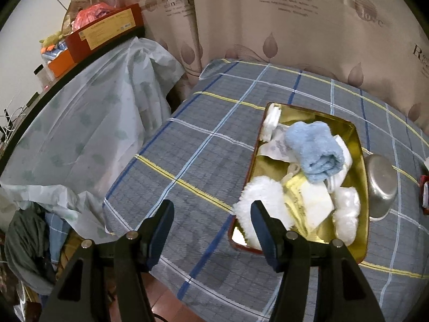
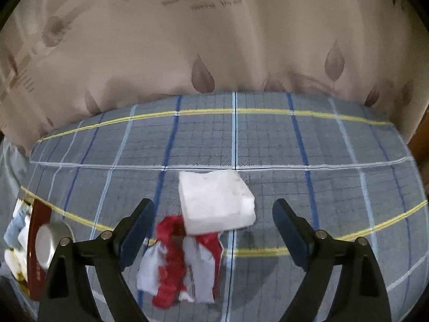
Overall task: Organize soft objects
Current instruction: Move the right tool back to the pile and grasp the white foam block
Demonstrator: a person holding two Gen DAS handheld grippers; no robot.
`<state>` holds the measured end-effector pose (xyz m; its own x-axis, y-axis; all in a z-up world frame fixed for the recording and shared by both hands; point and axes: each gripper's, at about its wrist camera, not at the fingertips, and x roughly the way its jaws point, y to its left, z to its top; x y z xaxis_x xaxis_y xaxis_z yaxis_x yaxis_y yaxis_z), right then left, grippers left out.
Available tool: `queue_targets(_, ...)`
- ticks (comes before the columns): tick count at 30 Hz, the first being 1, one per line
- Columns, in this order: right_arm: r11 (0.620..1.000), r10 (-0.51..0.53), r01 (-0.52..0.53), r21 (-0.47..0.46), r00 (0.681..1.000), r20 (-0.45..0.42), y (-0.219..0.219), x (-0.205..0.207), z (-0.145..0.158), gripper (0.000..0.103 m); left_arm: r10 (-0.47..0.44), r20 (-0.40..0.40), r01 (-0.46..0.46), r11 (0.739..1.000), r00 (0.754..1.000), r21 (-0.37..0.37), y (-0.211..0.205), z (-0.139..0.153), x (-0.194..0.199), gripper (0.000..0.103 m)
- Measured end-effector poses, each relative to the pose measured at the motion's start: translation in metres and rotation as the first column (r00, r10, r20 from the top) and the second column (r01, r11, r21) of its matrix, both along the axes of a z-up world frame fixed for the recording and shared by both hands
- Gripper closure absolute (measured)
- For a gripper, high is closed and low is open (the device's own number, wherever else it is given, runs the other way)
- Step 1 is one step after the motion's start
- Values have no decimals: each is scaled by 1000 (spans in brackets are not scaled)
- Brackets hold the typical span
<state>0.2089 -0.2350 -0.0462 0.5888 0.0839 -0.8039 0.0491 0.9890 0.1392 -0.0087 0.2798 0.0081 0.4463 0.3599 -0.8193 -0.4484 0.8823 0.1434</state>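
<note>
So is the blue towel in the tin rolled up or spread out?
Rolled up: the blue towel shows a spiral end, lying atop other cloths in the gold tin.

We record a gold-lined tin tray point(image 1: 360, 145) on the plaid cloth, holding a rolled light-blue towel point(image 1: 312, 149) atop white and yellow soft pieces, with a white fluffy pad point(image 1: 261, 196) at its near corner. Apart from it, we list a folded white cloth point(image 2: 214, 201) lying flat, its near edge overlapping a crumpled red-and-white fabric point(image 2: 182, 260).
</note>
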Motion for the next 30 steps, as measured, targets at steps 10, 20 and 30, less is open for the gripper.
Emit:
queue_targets(10, 998, 21, -16, 59, 995, -95, 1, 37, -42, 15, -34, -16, 34, 999, 999, 33, -20, 10, 20, 42)
queue_targets(20, 999, 53, -53, -9, 998, 17, -4, 18, -40, 32, -143, -34, 145, 988, 989, 51, -71, 14, 52, 42)
queue_targets(30, 993, -78, 88, -84, 990, 114, -57, -62, -32, 32, -354, -24, 353, 935, 935, -17, -161, 16, 85, 42)
